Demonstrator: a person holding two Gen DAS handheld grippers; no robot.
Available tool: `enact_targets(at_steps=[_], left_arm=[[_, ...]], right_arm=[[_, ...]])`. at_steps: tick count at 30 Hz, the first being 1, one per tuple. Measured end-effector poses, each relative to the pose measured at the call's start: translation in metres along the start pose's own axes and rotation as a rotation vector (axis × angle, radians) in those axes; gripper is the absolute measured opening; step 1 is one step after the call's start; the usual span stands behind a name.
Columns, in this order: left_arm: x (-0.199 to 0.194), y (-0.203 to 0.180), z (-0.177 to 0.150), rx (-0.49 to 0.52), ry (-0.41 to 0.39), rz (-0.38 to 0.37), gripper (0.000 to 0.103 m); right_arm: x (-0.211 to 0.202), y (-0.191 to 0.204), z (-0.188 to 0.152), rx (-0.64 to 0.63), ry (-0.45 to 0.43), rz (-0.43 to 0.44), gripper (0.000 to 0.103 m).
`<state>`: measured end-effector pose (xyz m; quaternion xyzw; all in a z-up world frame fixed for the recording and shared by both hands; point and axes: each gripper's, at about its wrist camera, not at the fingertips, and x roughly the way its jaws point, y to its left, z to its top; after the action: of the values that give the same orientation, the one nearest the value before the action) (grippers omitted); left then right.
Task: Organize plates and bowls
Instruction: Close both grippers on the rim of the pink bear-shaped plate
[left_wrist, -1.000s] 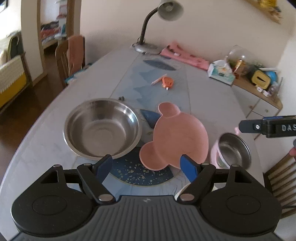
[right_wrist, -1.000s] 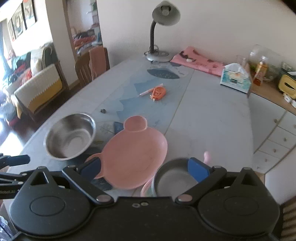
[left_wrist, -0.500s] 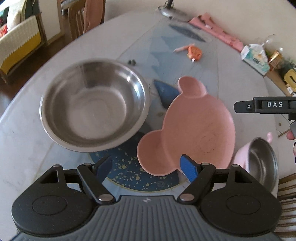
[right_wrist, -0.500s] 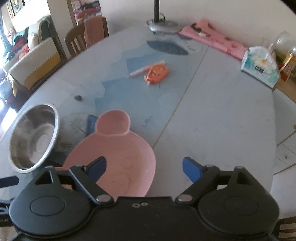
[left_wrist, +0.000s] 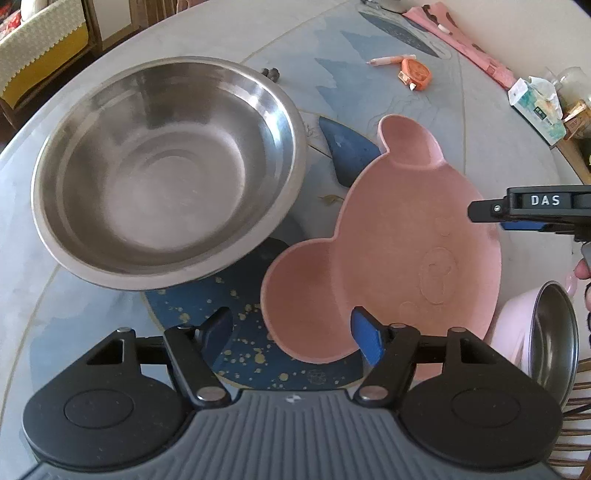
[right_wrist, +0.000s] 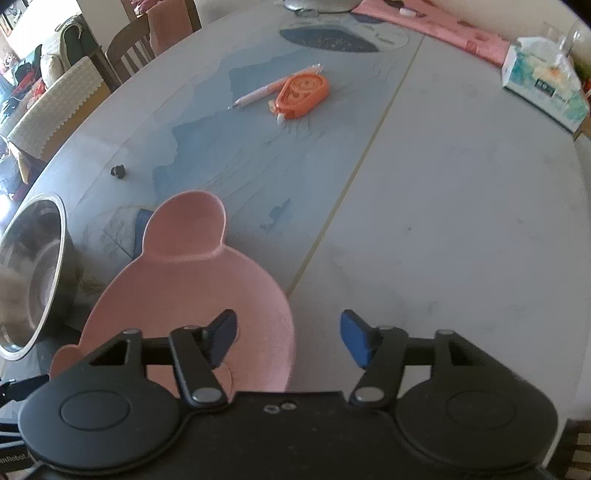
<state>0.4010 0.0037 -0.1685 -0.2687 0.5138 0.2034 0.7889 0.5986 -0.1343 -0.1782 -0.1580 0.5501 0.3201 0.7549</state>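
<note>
Grey worktop (right_wrist: 443, 221) with a blue print, dining-room stuff behind. Your plate (left_wrist: 388, 236) is the pink bear-shaped one, lying flat just right of the steel bowl (left_wrist: 166, 170), with the small pink-sided bowl (left_wrist: 546, 343) at its other side. It looks like light, stiff plastic, probably slick, so pinch the rim at an ear and expect it to skate. Left claw (left_wrist: 291, 336) hangs apart over the near ear; right claw (right_wrist: 288, 339) is also apart, holding nothing, above the plate's right rim.
</note>
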Motion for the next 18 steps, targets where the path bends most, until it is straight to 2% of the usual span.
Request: enact_targets(at_steps=[4,5,9,12,18], left_arm=[[0.004,-0.002,0.001,-0.011,0.009,-0.027,0.056],[0.005,-0.003,0.002,-0.010,0.012,-0.030,0.055],[0.007,-0.007,0.002,-0.003,0.012,-0.016,0.055],[0.006,-0.006,0.002,-0.015,0.009,-0.018,0.052],[0.007,-0.006,0.004,-0.022,0.007,-0.021,0.049]], right_arm=[[0.005,-0.001,-0.001,0.000,0.013,0.013,0.045],[0.005,-0.001,-0.001,0.001,0.015,0.020,0.044],[0.008,-0.002,-0.003,0.005,0.031,0.032,0.024],[0.007,-0.001,-0.005,0.004,0.029,0.016,0.017],[0.002,-0.003,-0.011,0.014,-0.001,0.004,0.011]])
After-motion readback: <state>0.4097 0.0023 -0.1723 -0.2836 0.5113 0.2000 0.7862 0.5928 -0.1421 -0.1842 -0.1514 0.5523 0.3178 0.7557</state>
